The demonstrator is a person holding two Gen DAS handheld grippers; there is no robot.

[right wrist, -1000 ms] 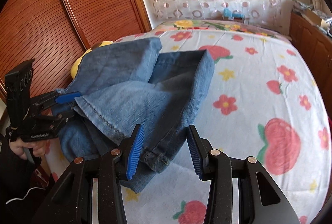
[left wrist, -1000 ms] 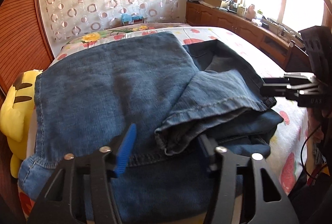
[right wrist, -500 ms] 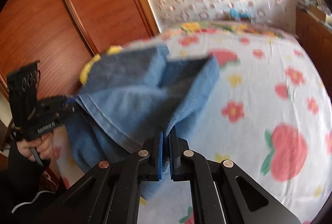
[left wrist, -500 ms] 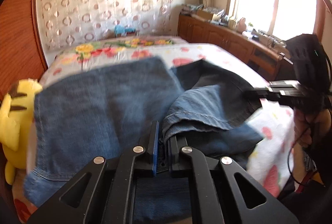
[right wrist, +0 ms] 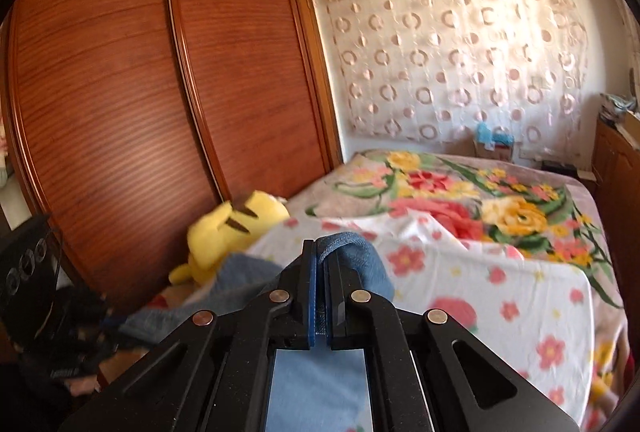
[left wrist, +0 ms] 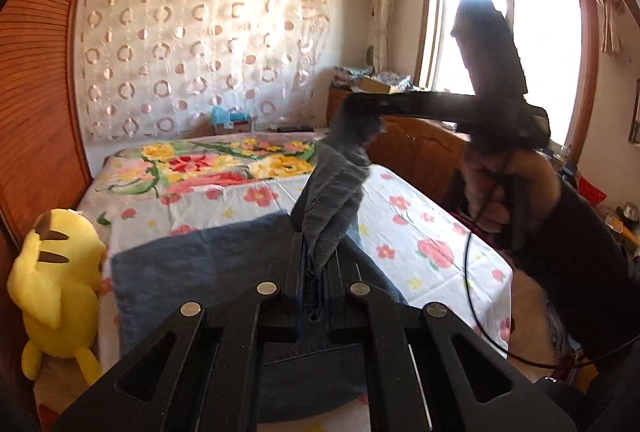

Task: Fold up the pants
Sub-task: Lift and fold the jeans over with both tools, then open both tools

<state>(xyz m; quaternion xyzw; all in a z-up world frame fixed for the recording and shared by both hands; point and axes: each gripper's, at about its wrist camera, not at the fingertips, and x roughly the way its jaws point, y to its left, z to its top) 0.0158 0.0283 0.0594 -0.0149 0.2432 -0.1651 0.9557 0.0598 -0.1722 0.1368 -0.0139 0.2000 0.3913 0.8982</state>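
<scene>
The blue denim pants (left wrist: 200, 264) lie partly on the bed, with one end lifted into the air. My left gripper (left wrist: 314, 264) is shut on a bunched fold of the denim. In the left wrist view my right gripper (left wrist: 362, 106) is raised high and shut on the same lifted edge, which hangs down from it. In the right wrist view my right gripper (right wrist: 322, 256) is shut on a denim fold (right wrist: 352, 252); the pants trail down to the left gripper (right wrist: 60, 320) at lower left.
The bed (left wrist: 420, 232) has a white floral sheet and a flowered blanket (left wrist: 208, 164) at its far end. A yellow plush toy (left wrist: 56, 284) sits at the bed's left edge by the wooden wardrobe (right wrist: 140, 112). A wooden cabinet (left wrist: 420, 152) stands under the window.
Both grippers closed on the pants' edge, then lifted it well above the bed. The right gripper rose highest, and more of the sheet now shows.
</scene>
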